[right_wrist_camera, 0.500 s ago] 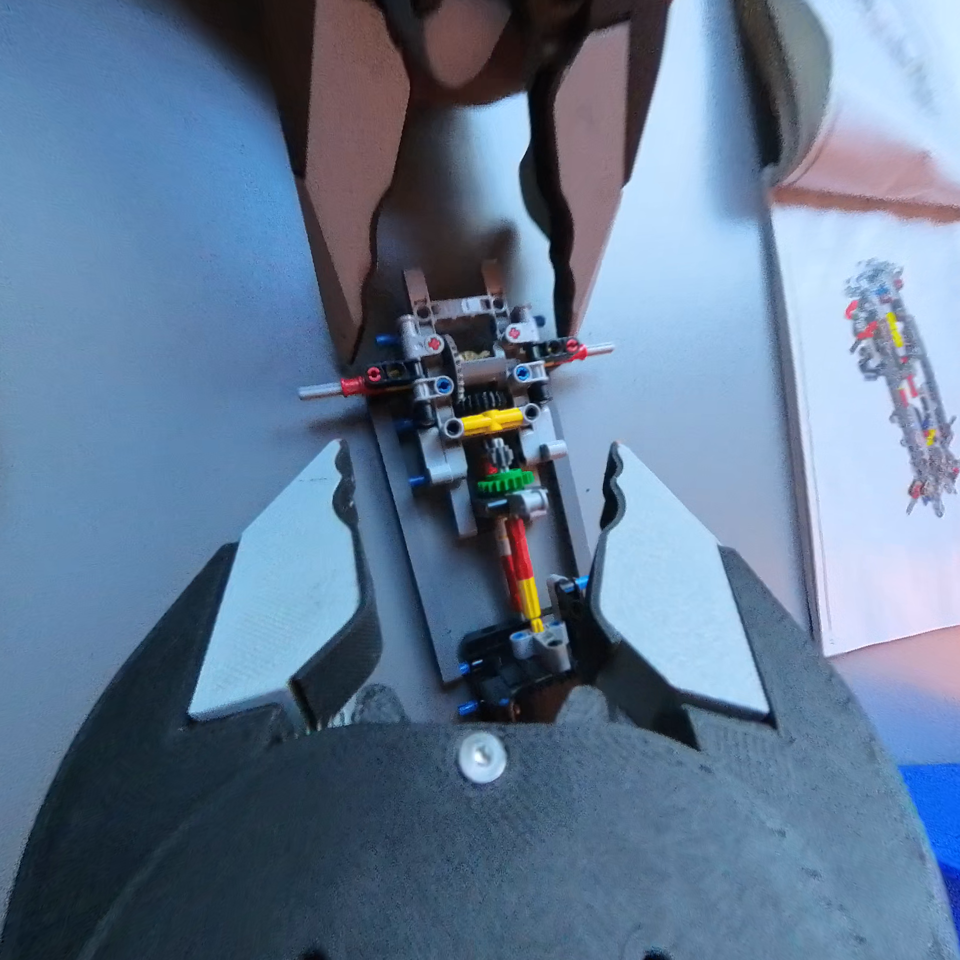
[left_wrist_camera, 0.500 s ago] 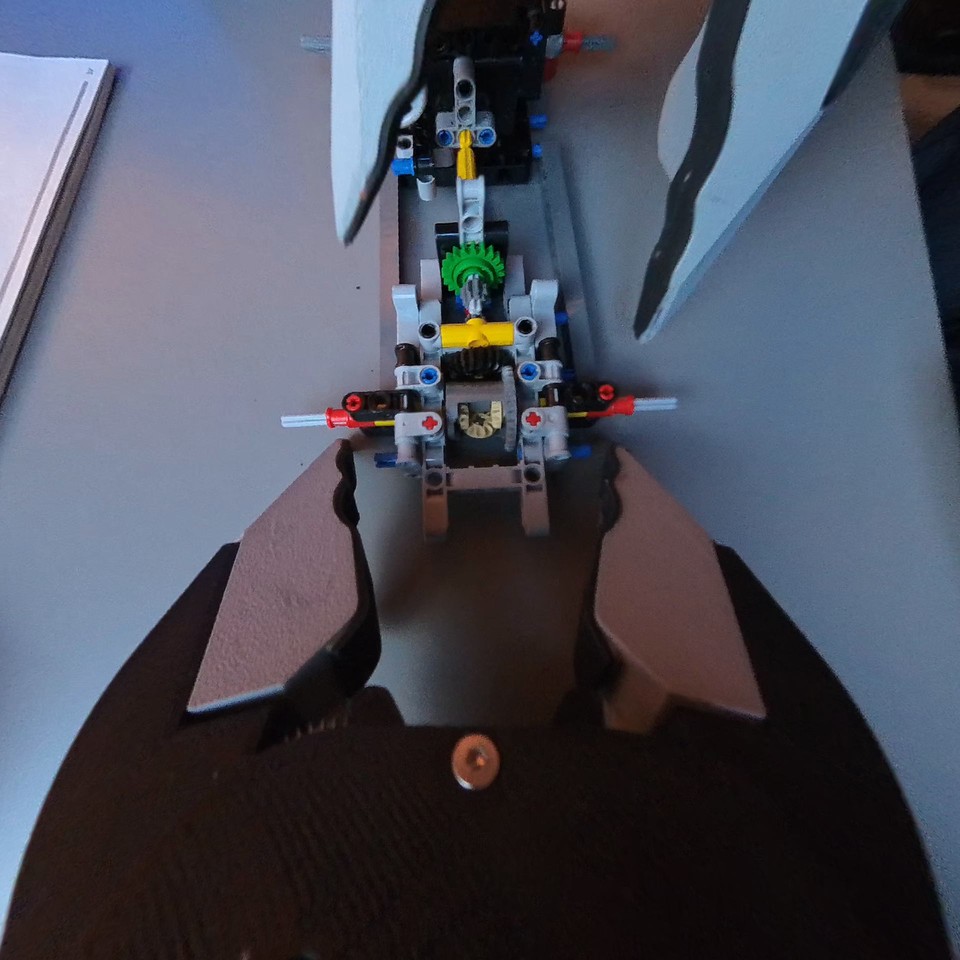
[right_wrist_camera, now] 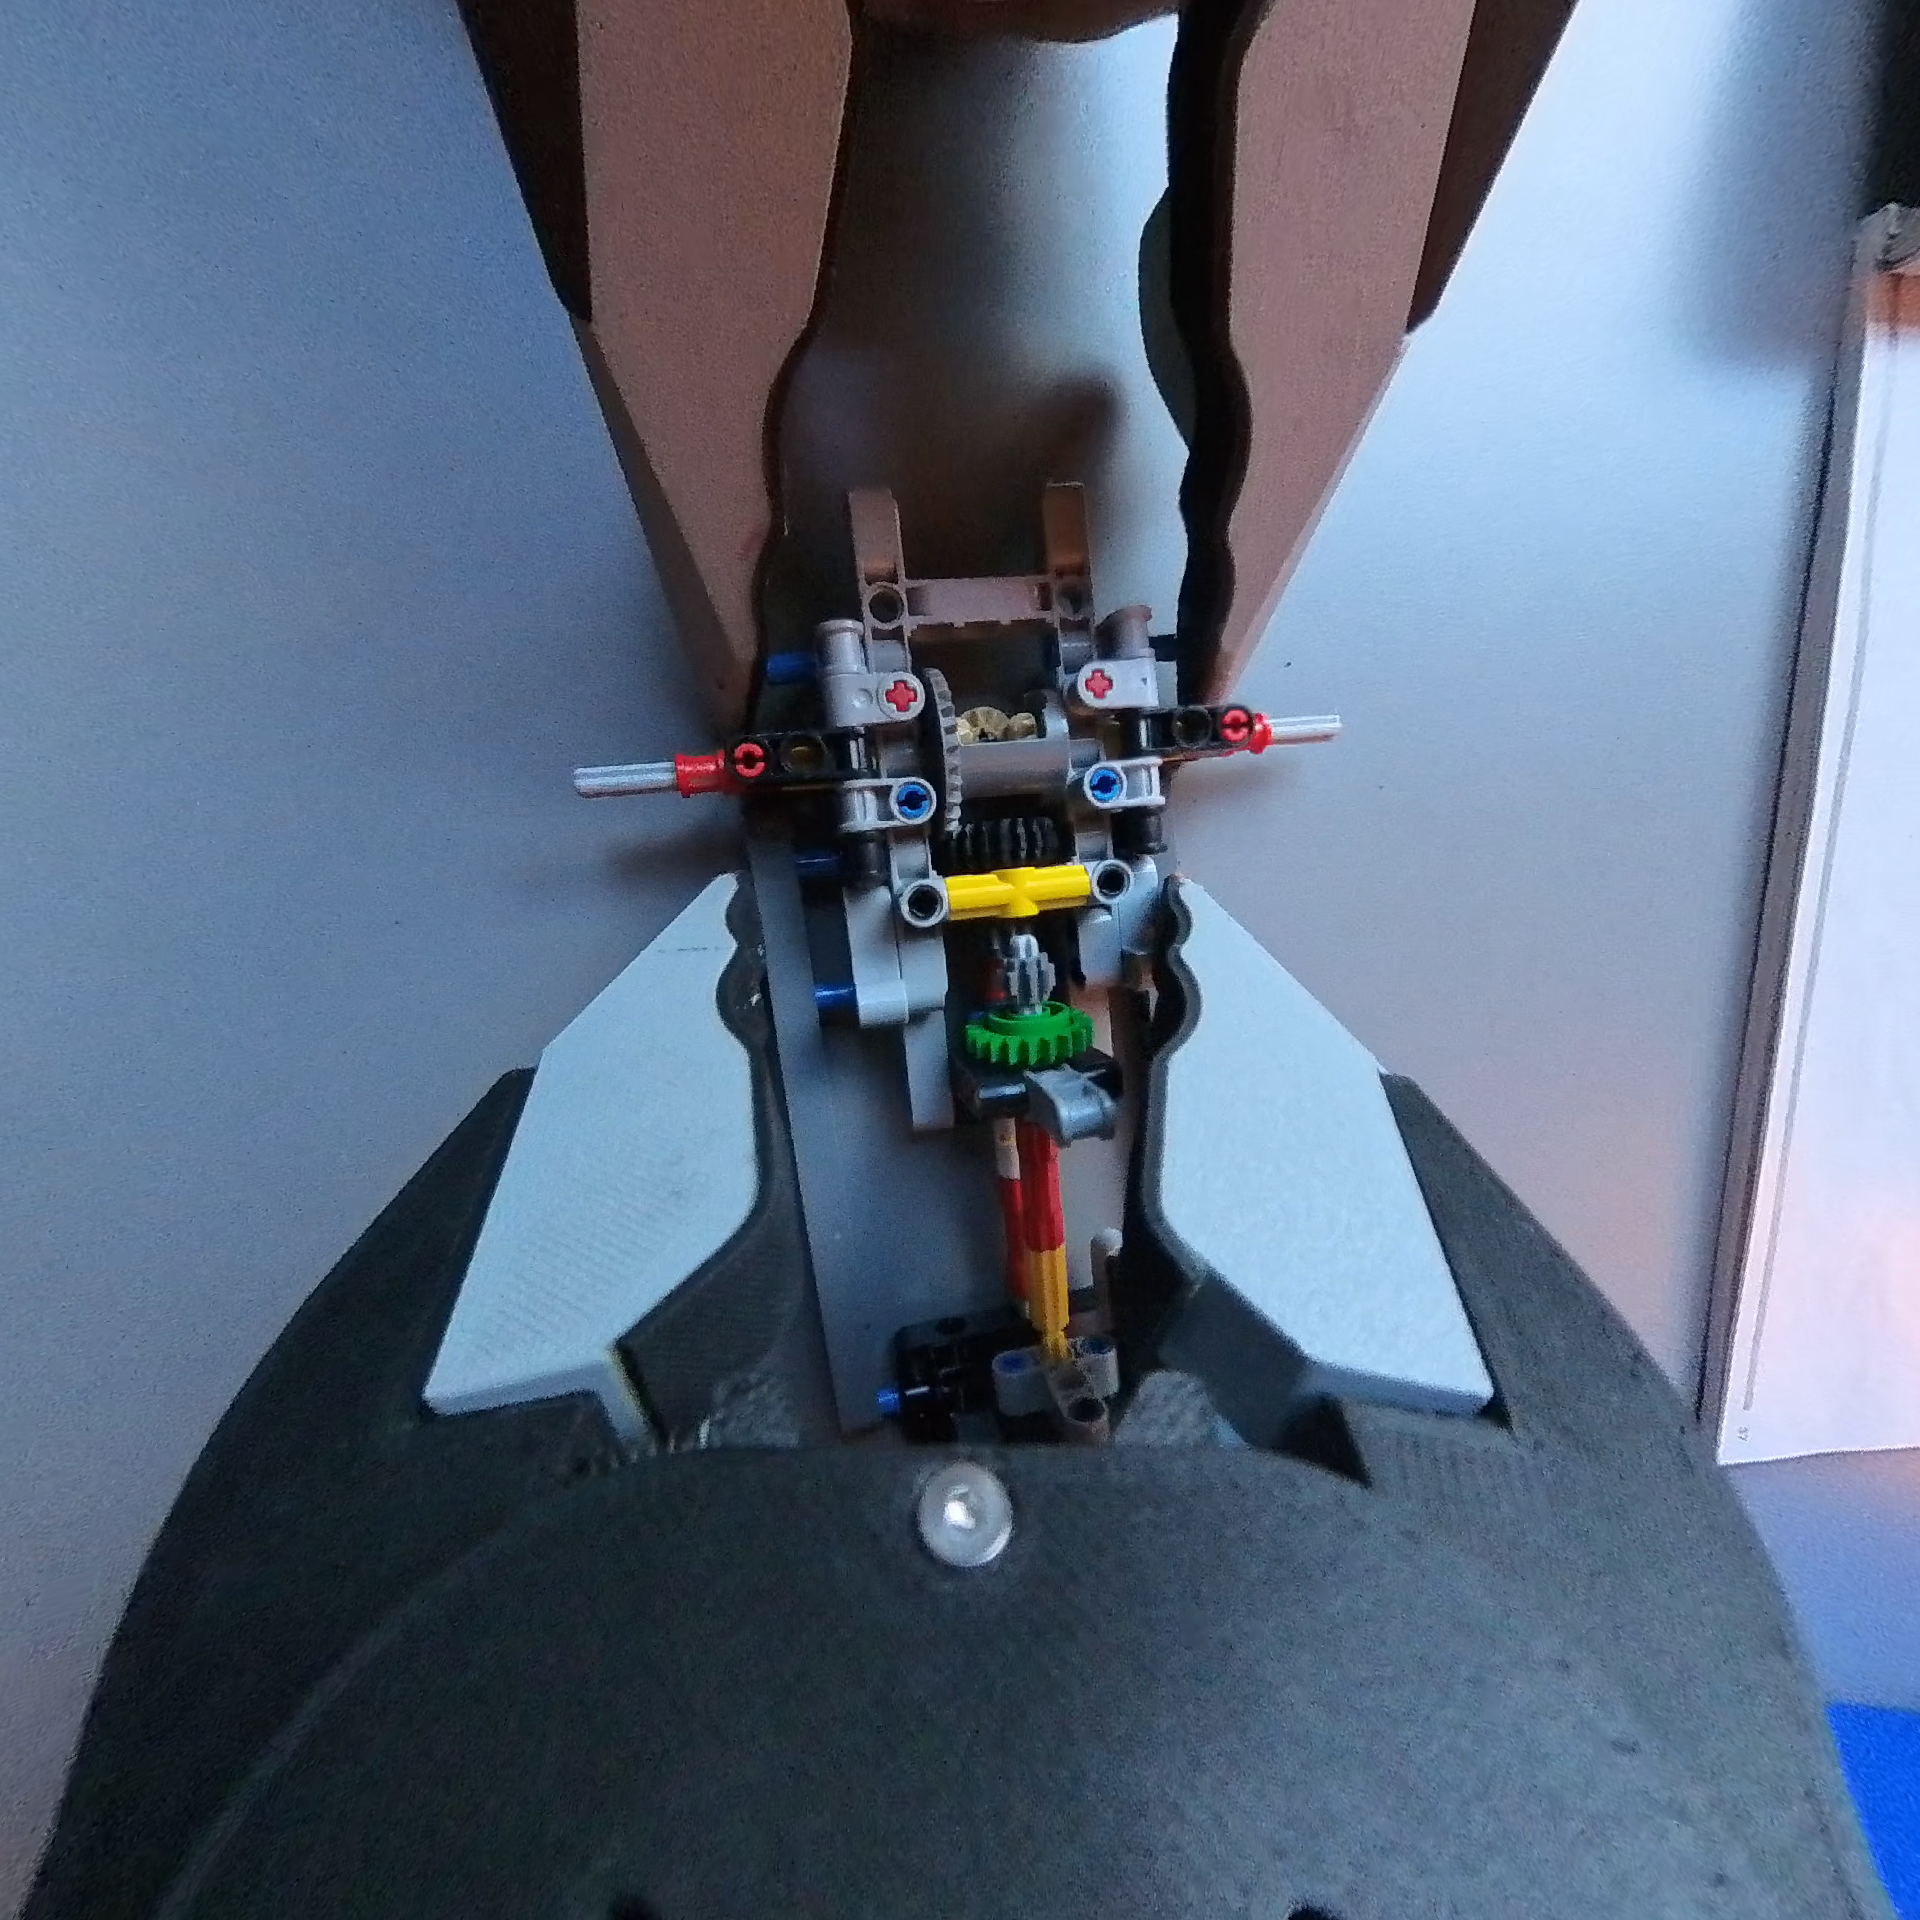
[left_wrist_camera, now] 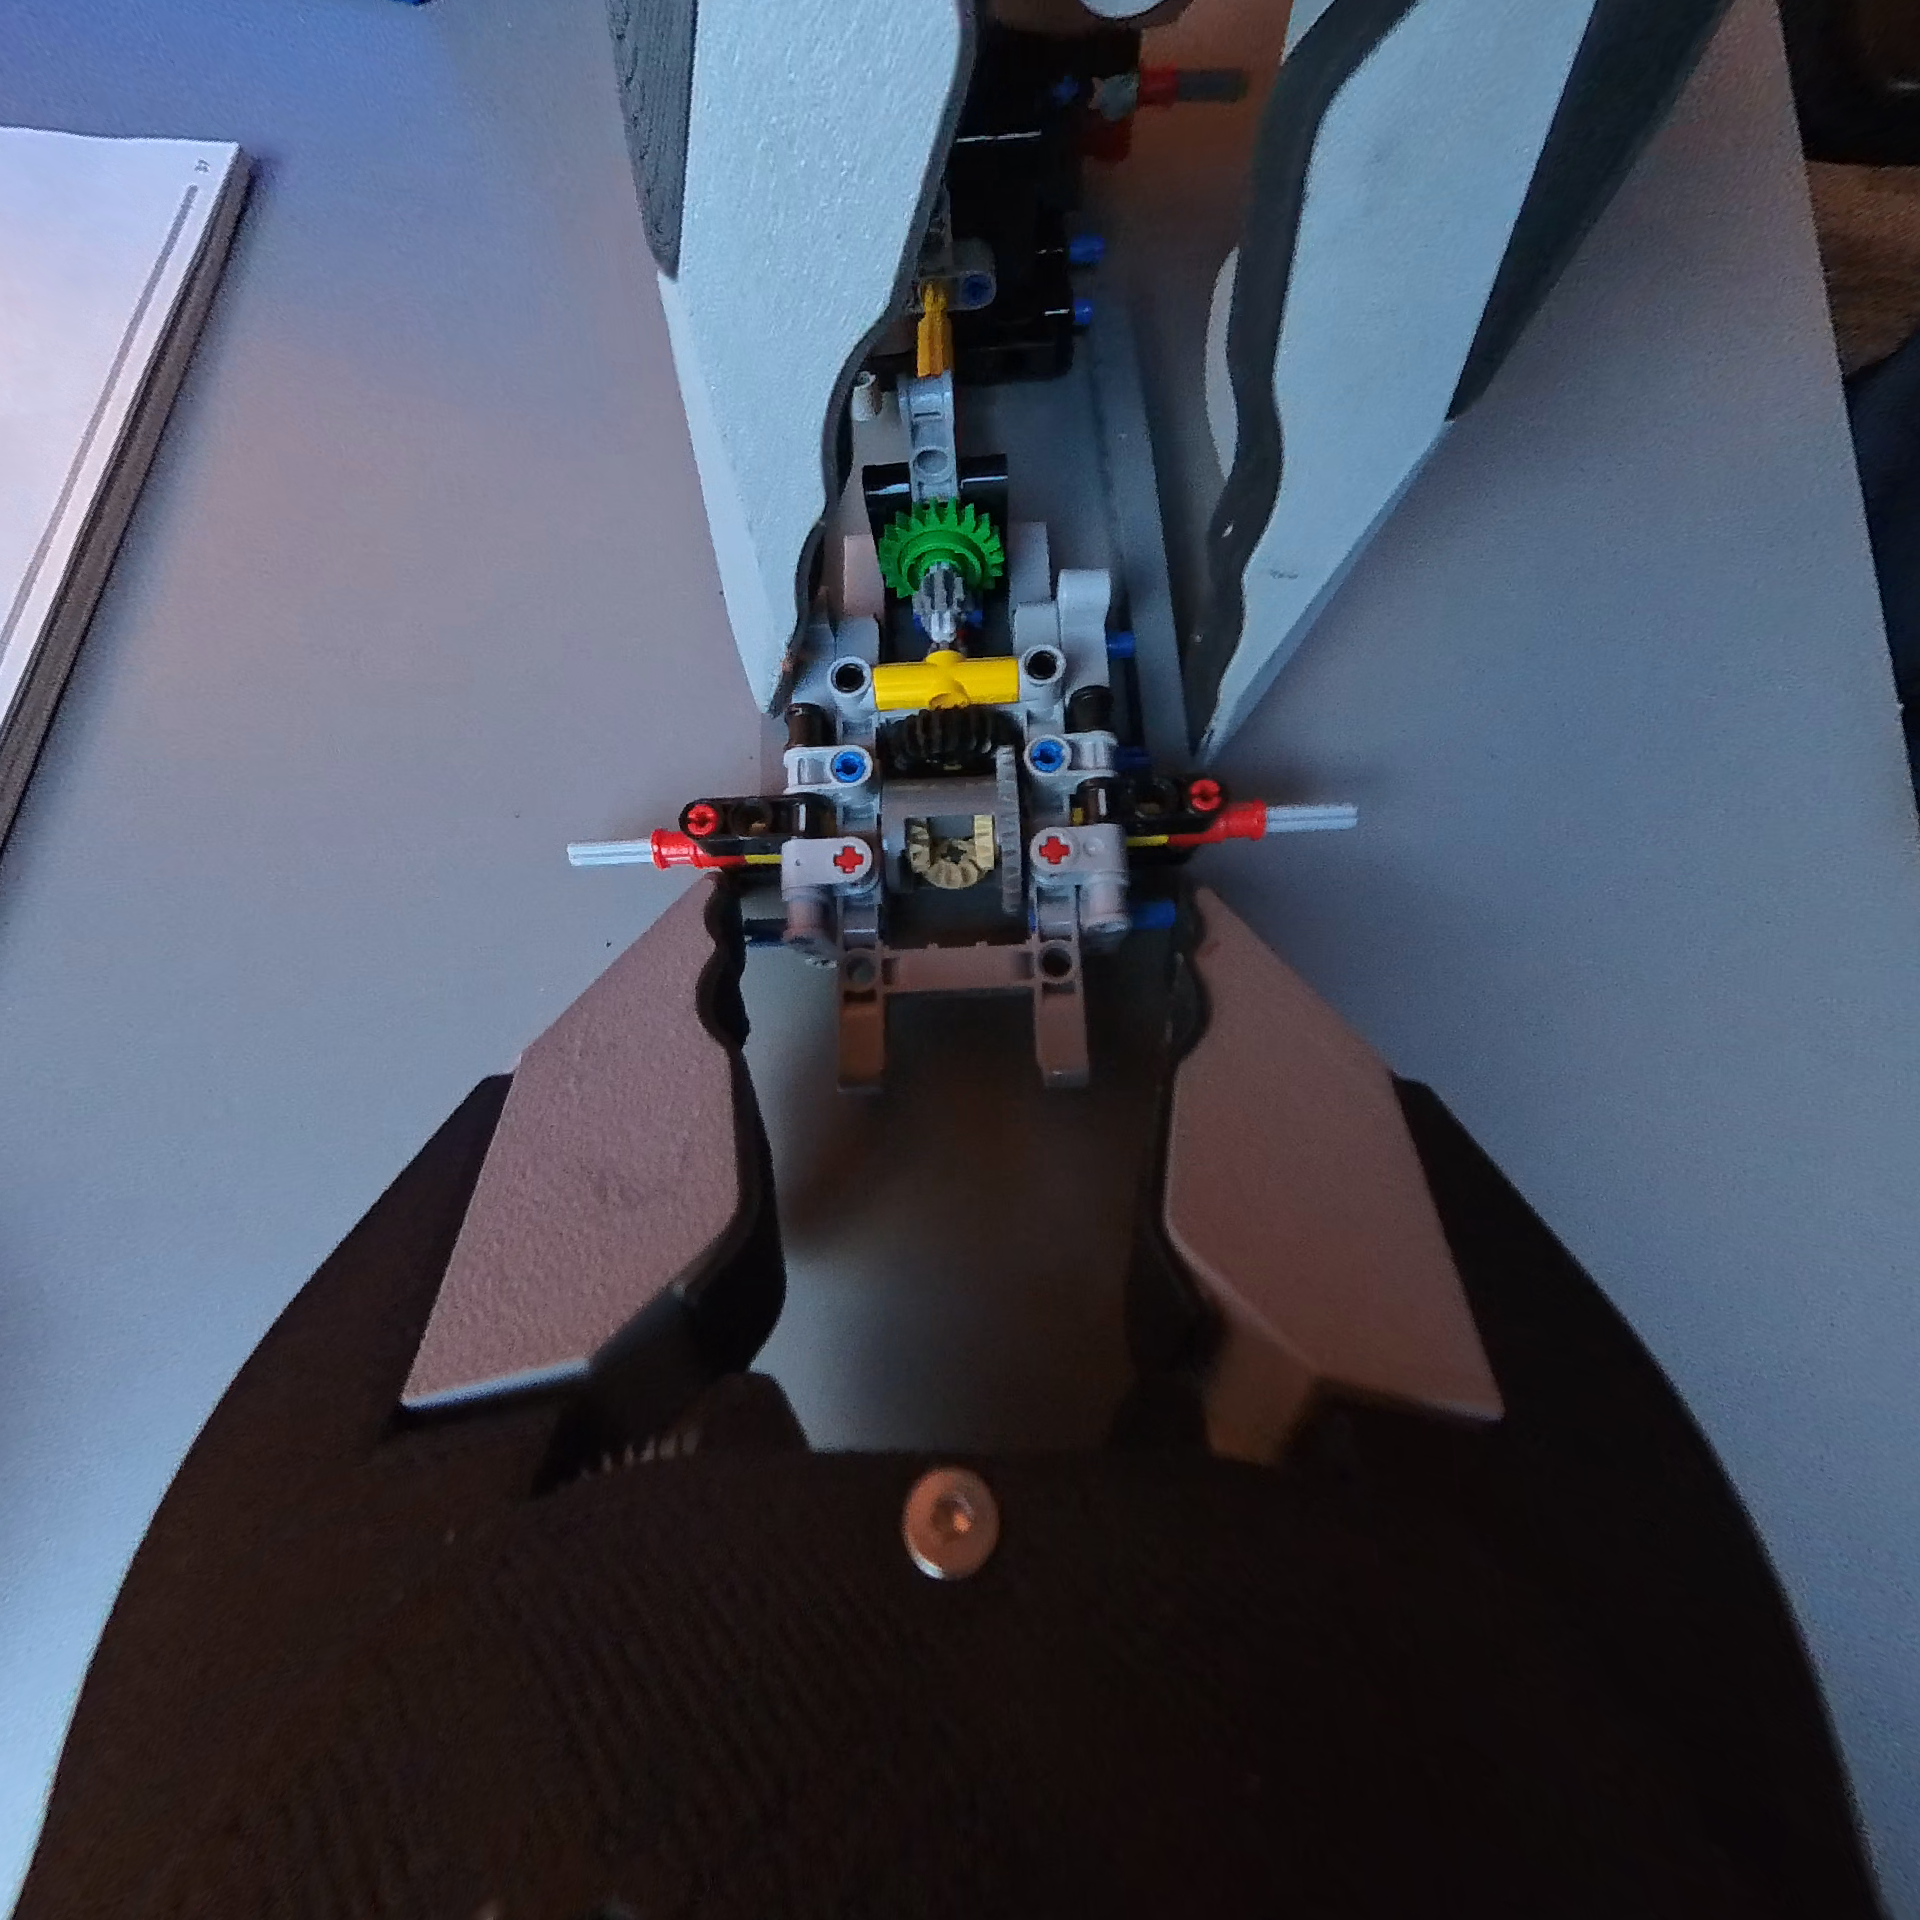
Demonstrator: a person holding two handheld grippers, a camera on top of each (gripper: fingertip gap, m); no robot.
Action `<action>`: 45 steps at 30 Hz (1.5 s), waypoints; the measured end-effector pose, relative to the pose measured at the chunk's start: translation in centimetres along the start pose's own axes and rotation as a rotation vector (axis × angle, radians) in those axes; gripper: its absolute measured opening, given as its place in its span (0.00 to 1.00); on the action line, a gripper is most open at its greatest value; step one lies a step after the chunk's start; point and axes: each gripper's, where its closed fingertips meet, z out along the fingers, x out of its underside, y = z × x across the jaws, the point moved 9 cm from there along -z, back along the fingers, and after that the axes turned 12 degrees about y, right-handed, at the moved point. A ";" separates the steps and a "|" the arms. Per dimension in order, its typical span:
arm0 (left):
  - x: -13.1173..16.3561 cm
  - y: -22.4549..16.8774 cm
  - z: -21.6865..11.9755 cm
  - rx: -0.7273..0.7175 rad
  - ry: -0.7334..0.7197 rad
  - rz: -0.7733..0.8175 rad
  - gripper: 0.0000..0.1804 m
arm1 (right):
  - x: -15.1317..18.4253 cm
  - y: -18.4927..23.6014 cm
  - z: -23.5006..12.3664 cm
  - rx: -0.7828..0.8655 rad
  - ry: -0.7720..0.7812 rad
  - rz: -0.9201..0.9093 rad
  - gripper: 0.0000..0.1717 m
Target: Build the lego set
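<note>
Left wrist view: brick-built gear assembly (left_wrist_camera: 940, 790) lying on a grey plate (left_wrist_camera: 1127, 499) on the table (left_wrist_camera: 364, 727). Left gripper (left_wrist_camera: 951, 914) and right gripper (right_wrist_camera: 961, 899) are straddling its opposite ends, jaws apart, pads not visibly pressing; nothing is being lifted. A white booklet (left_wrist_camera: 73, 343) is lying well apart from it.

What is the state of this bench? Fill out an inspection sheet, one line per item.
Surface: grey table, matte.
Job's things: toy brick model with a green gear, sitting on a grey plate.
Clutter: white booklet beside the model; blue thing at one corner, too cropped to name.
Grippers: left gripper straddles the model's axle end, right gripper the other end; fingers spread wide, contact with the plate cannot be told.
Cables: nothing seen.
Surroundings: dim light, dark beyond the table edge.
</note>
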 end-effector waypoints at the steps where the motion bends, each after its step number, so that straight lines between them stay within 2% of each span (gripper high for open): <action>1: 0.0 0.0 0.0 0.000 0.000 0.000 0.45 | 0.0 0.0 0.0 -0.002 0.005 -0.002 0.43; 4: 0.0 -0.1 0.0 -0.002 0.000 -0.006 0.44 | -0.1 -0.4 0.0 -0.004 0.013 -0.005 0.39; 13: -0.1 -0.1 0.1 -0.012 -0.003 -0.009 0.45 | 0.3 -0.5 0.0 -0.006 -0.028 -0.068 0.38; 18: -0.2 -0.1 0.1 -0.008 -0.003 -0.012 0.44 | 0.7 0.2 -1.8 0.002 0.013 -0.054 0.44; 20: -0.2 -0.1 0.1 -0.007 -0.003 -0.012 0.44 | 1.3 0.4 -3.0 0.059 -0.009 -0.034 0.44; 22: -0.2 -0.1 0.1 -0.007 -0.003 -0.011 0.44 | 1.9 0.7 -4.0 0.029 -0.093 0.014 0.41; 25: -0.2 -0.2 0.1 -0.008 -0.003 -0.011 0.44 | 4.1 0.1 -4.9 0.103 -0.040 0.081 0.48; 31: -0.2 -0.2 0.1 -0.008 -0.002 -0.010 0.44 | 8.5 0.5 -7.9 0.174 -0.042 0.161 0.49; 34: -0.2 -0.2 0.1 -0.007 -0.002 -0.010 0.44 | 8.8 1.1 -7.2 0.203 0.033 0.128 0.50; 40: -0.1 -0.2 0.1 -0.007 -0.002 -0.006 0.45 | 8.4 0.6 -3.6 0.247 0.186 0.044 0.53; 45: -0.1 -0.3 0.1 -0.004 -0.002 0.002 0.45 | 8.1 -0.7 -3.1 0.175 0.190 0.007 0.52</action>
